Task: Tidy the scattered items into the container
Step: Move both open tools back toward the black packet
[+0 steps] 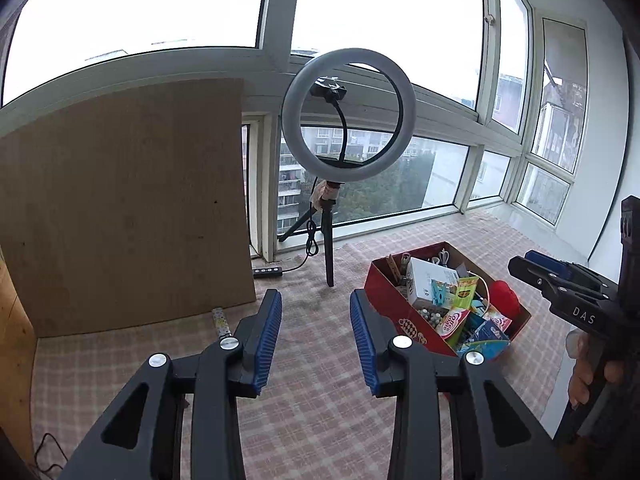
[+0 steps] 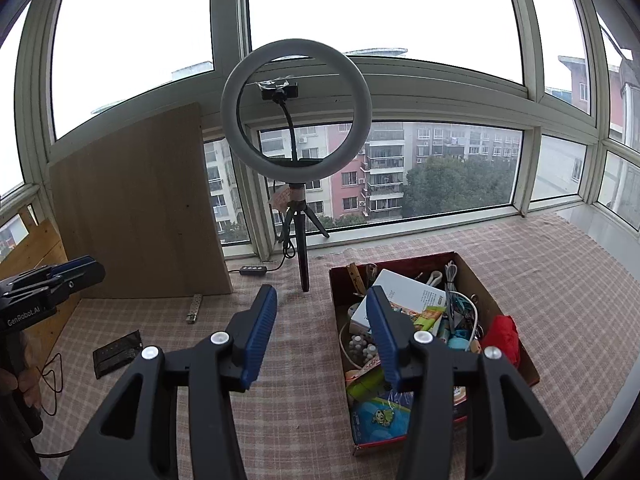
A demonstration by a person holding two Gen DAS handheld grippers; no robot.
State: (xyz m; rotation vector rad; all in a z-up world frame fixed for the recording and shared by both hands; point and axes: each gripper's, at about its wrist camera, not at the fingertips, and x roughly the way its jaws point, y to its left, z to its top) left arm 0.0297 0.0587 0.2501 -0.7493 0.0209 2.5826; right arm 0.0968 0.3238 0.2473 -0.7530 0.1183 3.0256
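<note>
Left gripper (image 1: pixel 316 316) jaws apart, nothing between. Right gripper (image 2: pixel 320 312) likewise parted and empty, hovering at the box's near-left edge. Red cardboard box (image 1: pixel 386 300) crammed full, at four o'clock from the ring light (image 1: pixel 348 114).

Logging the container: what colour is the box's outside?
Red, with a white pattern on its side; clearest in the left wrist view.

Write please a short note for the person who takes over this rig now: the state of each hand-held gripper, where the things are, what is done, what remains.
Left hand-held gripper: open, empty, above the checked cloth.
Right hand-held gripper: open, empty, by the box's left edge.
Red cardboard box: full of small items.
Left on the cloth: a patterned strip by the wooden board and a flat black packet.
</note>
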